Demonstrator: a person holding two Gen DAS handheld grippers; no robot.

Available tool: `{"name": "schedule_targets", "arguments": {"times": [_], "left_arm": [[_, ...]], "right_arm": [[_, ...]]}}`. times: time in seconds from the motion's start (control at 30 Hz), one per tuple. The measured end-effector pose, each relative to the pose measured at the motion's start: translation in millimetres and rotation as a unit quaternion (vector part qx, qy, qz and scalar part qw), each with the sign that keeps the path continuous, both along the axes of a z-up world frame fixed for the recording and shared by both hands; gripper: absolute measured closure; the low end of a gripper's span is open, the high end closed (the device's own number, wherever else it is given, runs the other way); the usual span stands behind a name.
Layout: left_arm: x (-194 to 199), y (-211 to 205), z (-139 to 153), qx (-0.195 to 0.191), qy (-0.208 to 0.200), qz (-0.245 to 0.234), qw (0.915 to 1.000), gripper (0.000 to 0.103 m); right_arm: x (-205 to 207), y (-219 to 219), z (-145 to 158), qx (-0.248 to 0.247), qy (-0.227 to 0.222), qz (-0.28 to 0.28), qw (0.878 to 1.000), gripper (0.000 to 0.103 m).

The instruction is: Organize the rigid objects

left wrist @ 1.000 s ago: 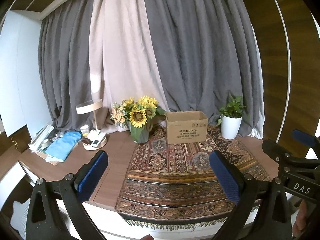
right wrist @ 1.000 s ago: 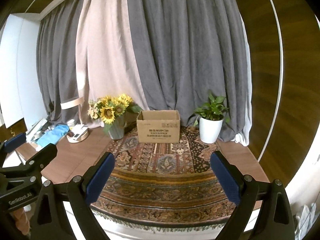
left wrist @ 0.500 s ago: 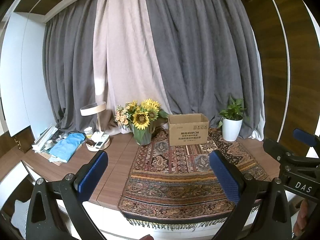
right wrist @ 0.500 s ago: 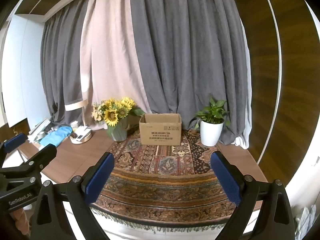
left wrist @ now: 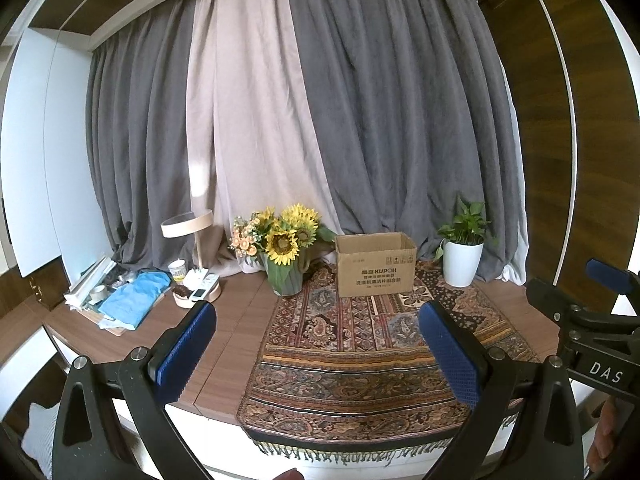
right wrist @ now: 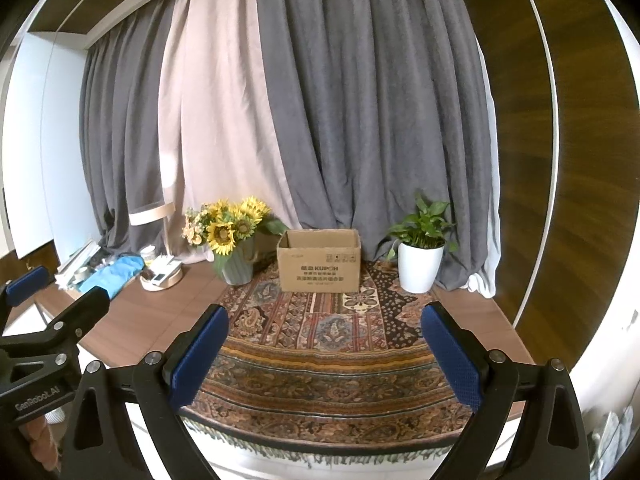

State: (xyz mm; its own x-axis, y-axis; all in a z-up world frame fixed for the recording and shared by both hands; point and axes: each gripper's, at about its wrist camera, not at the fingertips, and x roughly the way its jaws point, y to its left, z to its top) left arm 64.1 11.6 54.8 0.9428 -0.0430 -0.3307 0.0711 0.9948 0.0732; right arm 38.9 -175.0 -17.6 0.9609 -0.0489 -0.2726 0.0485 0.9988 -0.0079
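Left tongs (left wrist: 316, 350): seen from the left wrist, spread wide with nothing between the blue pads, held in the air before the near edge of the counter (left wrist: 132, 340).
Cardboard box (left wrist: 375, 264): stands upright and open-topped at the back of the patterned rug (left wrist: 360, 360), well apart from the tongs.
Sunflower vase (left wrist: 286, 276): just left of the box, at the rug's back left corner.
Potted plant (left wrist: 463, 256): in a white pot to the right of the box.
Lamp tray (left wrist: 196, 294): on bare wood left of the vase, next to a blue cloth (left wrist: 134, 298).
Right tongs (left wrist: 576, 312): their black frame shows at the right edge of this view.

Right tongs (right wrist: 324, 354): from the right wrist, released and wide apart, empty, hovering over the rug's fringed near edge.
Cardboard box (right wrist: 319, 266): straight ahead at the back of the rug (right wrist: 320, 360), between the sunflower vase (right wrist: 238, 266) and the potted plant (right wrist: 420, 256).
Left tongs (right wrist: 56, 312): frame visible at the left edge, beside the counter (right wrist: 152, 320).
Curtains (right wrist: 360, 120): grey and beige, hanging behind everything.
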Motion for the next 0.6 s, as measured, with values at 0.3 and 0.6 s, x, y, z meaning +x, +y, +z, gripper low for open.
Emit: {"name": "schedule_targets", "arguments": {"times": [0.3,0.6], "left_arm": [[-1.7,-2.2,1.5,0.001,-0.001,0.0,1.0,0.0],[0.0,-2.7,1.7,0.002,-0.005,-0.002,1.0,0.0]], "right_arm": [[-1.9,-0.3,1.6,0.0,-0.002,-0.004,1.0,0.005],[-2.4,-2.7,1.9,0.0,-0.002,-0.002,1.0,0.005]]}}
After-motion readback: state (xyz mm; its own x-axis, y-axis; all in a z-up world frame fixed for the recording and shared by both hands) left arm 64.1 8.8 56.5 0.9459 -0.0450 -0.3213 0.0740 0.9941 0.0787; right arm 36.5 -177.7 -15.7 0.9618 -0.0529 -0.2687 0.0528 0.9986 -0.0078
